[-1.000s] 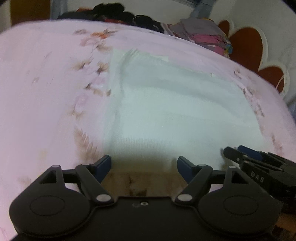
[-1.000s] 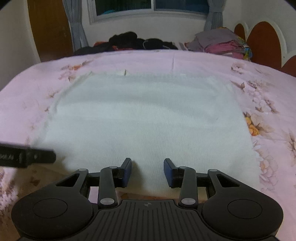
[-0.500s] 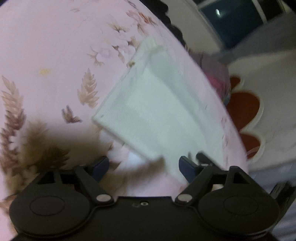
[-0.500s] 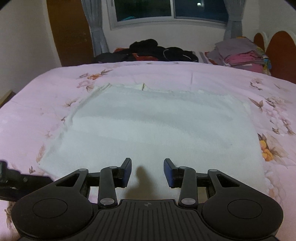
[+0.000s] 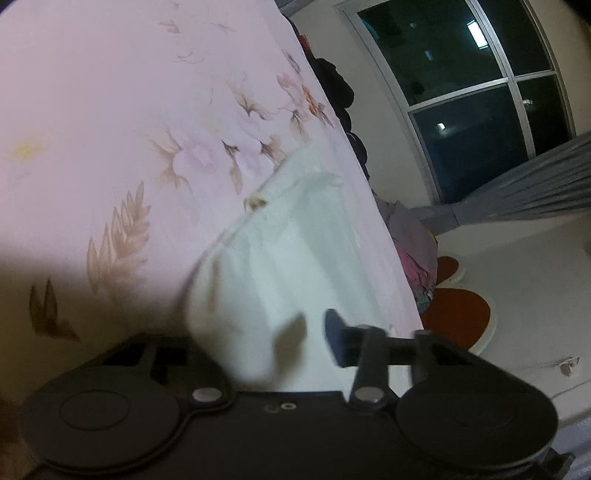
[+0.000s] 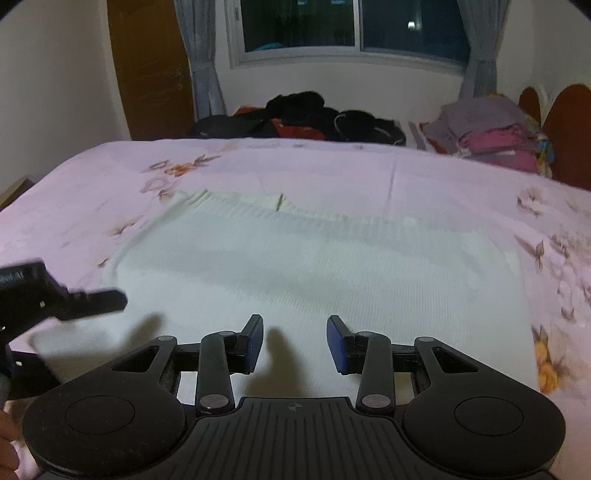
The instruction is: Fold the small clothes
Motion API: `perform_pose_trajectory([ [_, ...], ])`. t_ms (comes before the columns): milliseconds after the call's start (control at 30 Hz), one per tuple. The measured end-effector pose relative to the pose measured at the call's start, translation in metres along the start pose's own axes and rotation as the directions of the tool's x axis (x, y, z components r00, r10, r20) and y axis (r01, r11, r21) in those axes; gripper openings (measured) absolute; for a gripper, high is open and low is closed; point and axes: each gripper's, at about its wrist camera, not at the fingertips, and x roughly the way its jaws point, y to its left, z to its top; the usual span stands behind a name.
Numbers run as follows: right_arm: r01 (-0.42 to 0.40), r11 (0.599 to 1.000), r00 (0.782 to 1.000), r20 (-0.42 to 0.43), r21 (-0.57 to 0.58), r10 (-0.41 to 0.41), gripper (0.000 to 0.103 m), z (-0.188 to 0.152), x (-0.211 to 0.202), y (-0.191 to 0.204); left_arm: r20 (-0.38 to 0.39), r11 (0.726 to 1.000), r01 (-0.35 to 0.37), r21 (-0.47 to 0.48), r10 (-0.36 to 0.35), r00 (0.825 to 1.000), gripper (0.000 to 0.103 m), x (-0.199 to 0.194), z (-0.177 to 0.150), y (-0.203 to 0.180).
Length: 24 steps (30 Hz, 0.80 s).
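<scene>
**White knit garment spread on a floral bed, its near-left edge at the left gripper**

A bedroom is shown, closed at the far side by a dark window framed with grey curtains. Most of both views is filled by a bed under a pink floral sheet. Along the bed's far edge a heap of dark clothes is seen, and to its right a stack of folded clothes in grey and pink. Beside that stack a red-brown scalloped headboard is set against the wall.

On the middle of the sheet a white knit garment is laid flat, with its ribbed hem towards the window.

The right gripper is held low over the near edge of the garment; its blue-padded fingers are kept apart, with nothing clamped between them.

The left gripper is rolled steeply to one side at the garment's near-left edge. Its jaws have just been closing, and a raised fold of the white knit is seen between them, covering one finger. Whether the pads already press on the cloth cannot be told, as the picture is blurred there.
</scene>
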Motion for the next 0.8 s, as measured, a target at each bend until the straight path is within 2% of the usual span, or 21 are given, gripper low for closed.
perform_pose_trajectory([
  [67,0.01,1.0,1.0,-0.021,-0.005,-0.01,0.038,-0.003,0.01,0.001,0.002,1.0,-0.008,-0.002,0.008,1.0,0.018,0.004,0.003,0.003],
  [100,0.011,1.0,0.999,-0.043,-0.022,-0.012,0.038,-0.008,0.018,0.003,0.002,1.0,-0.013,-0.002,0.013,1.0,0.014,0.005,0.003,0.005],
  [133,0.022,0.998,0.999,-0.031,-0.053,-0.024,0.038,-0.012,0.019,0.006,0.001,1.0,-0.018,-0.005,0.018,1.0,0.01,0.006,0.004,0.006],
  [200,0.036,0.996,0.999,-0.029,-0.083,-0.039,0.038,-0.013,0.017,0.01,0.002,1.0,-0.024,0.012,0.024,1.0,0.009,0.006,0.005,0.006],
  [267,0.033,0.998,0.999,-0.014,-0.052,-0.034,0.038,-0.014,0.016,0.007,0.006,0.999,-0.036,0.034,0.036,0.999,0.008,0.005,0.004,0.003],
  [333,0.055,0.992,0.998,-0.001,-0.112,-0.055,0.038,-0.022,0.02,0.012,0.012,0.996,-0.052,0.066,0.051,0.999,0.008,0.0,0.002,-0.003],
  [500,0.044,0.995,0.999,-0.01,-0.084,-0.045,0.038,-0.019,0.019,0.011,0.061,0.974,-0.08,0.211,0.068,0.996,0.007,-0.01,-0.003,-0.034],
  [600,0.064,0.984,0.998,0.003,-0.166,-0.064,0.038,-0.023,0.021,0.018,0.077,0.943,-0.074,0.324,0.051,0.996,0.007,-0.014,-0.01,-0.062],
  [633,0.054,0.986,0.998,-0.006,-0.157,-0.056,0.038,-0.021,0.021,0.016,0.081,0.927,-0.072,0.368,0.045,0.996,0.007,-0.014,-0.012,-0.072],
  [700,0.016,0.996,1.0,-0.005,-0.083,-0.016,0.038,-0.016,0.014,0.005,0.081,0.887,-0.059,0.458,0.024,0.996,0.007,-0.013,-0.019,-0.096],
  [800,0.007,1.0,0.999,0.038,0.025,-0.008,0.038,-0.016,-0.007,-0.018,0.053,0.809,-0.025,0.588,-0.007,0.999,0.007,-0.006,-0.038,-0.134],
])
